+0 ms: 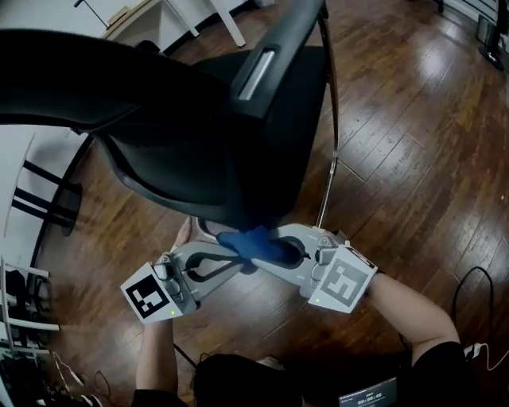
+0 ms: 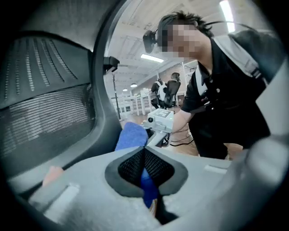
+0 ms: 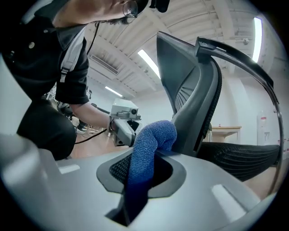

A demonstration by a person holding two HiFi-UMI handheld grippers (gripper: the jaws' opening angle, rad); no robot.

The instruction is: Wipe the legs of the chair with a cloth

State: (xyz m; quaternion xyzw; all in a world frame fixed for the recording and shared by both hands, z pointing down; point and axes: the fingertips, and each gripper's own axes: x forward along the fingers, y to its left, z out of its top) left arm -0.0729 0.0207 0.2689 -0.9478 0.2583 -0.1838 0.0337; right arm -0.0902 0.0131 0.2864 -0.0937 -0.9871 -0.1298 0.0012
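Note:
A black mesh chair (image 1: 199,119) fills the head view from above; its seat and back hide its legs. Just below its front edge, both grippers meet on a blue cloth (image 1: 253,243). My left gripper (image 1: 237,261) comes in from the lower left and my right gripper (image 1: 272,248) from the lower right. In the left gripper view, the left gripper (image 2: 145,178) is shut on a fold of the cloth (image 2: 132,135), beside the chair's mesh (image 2: 45,113). In the right gripper view, the right gripper (image 3: 140,177) is shut on the cloth (image 3: 151,137), which arches up against the chair (image 3: 198,103).
Wooden floor (image 1: 413,159) lies all around. A thin metal rod (image 1: 331,143) runs down beside the chair's right side. White furniture legs (image 1: 187,17) stand at the back, a black stand (image 1: 48,199) at the left, and a cable (image 1: 469,286) at the right.

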